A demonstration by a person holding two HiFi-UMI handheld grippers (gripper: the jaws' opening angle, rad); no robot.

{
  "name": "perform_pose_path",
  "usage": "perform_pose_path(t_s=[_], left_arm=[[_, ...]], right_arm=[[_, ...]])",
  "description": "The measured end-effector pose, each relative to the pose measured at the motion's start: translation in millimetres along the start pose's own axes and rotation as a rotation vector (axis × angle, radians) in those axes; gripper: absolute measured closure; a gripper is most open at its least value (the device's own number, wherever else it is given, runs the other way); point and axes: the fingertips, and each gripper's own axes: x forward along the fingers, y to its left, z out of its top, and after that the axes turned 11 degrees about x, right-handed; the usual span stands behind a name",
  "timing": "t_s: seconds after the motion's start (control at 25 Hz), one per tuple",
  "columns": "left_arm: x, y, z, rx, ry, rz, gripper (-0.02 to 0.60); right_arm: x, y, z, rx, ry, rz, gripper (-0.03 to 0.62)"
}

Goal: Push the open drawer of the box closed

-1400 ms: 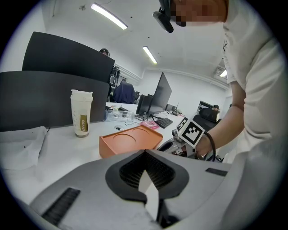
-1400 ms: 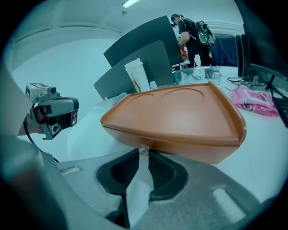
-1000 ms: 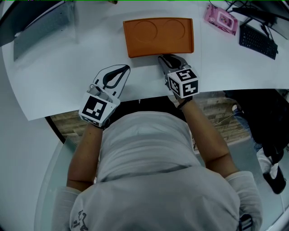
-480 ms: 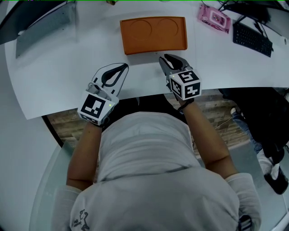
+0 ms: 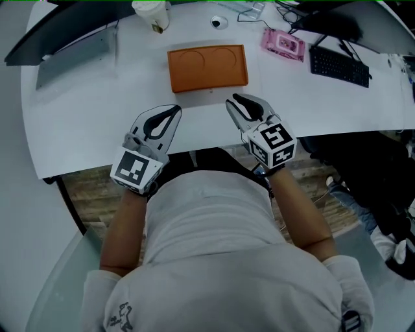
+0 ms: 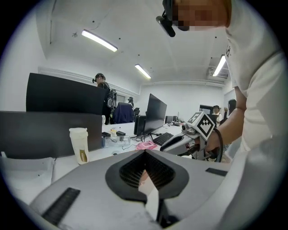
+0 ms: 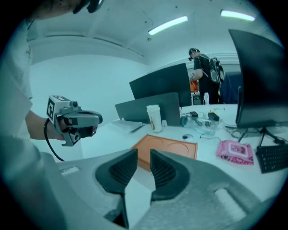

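Overhead, box (image 5: 207, 66) hides its drawer; left tongs (image 5: 176, 110) closed empty, right tongs (image 5: 232, 99) just opening, empty.

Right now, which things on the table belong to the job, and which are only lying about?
Belongs to the job:
orange box

Only lying about:
cup
pink packet
keyboard
grey laptop

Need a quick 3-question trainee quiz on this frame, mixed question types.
1. True or false: the left gripper is touching the orange box.
2. Multiple choice: in the head view, what lies on the table to the right of the orange box? A) pink packet B) scissors C) banana
3. Fill in: the left gripper's jaws are ___.
Key: 1 false; 2 A; 3 shut.
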Motion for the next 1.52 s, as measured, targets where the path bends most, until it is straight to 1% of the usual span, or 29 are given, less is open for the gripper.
perform_pose_path(t_s=[0.16,0.4,0.52,0.56,0.64,0.68,0.92,1.24,1.4,1.44,1.52], left_arm=[[-19,-7,41,0.042,-0.045,0.039,0.581],[-45,-9,104,0.097,-0.121,0.108,0.583],[-56,-13,133,0.116,-0.163,0.133,0.582],[-59,-16,141,0.119,-0.175,0.139,0.582],[-64,-23,154,0.125,-0.202,0.146,0.582],[-65,-26,160,0.13,-0.215,0.148,0.583],[-70,-31,176,0.136,-0.223,0.155,0.581],[-84,-35,186,0.146,-0.218,0.178,0.583],[-95,-40,173,0.128,-0.18,0.166,0.581],[-96,-41,171,0.128,-0.178,0.16,0.583],[-98,-41,174,0.131,-0.203,0.152,0.582]], right_arm=[[-39,28,40,-0.092,-0.097,0.049,0.505],[-95,68,105,-0.284,-0.245,0.09,0.517],[-121,87,133,-0.313,-0.31,0.115,0.528],[-128,93,140,-0.317,-0.321,0.125,0.539],[-139,103,147,-0.337,-0.325,0.143,0.591],[-143,106,149,-0.349,-0.326,0.15,0.591],[-156,112,161,-0.342,-0.356,0.174,0.591],[-151,115,155,-0.361,-0.321,0.194,0.591],[-151,123,149,-0.346,-0.314,0.2,0.591],[-151,123,147,-0.341,-0.312,0.197,0.591],[-151,123,144,-0.337,-0.308,0.186,0.591]])
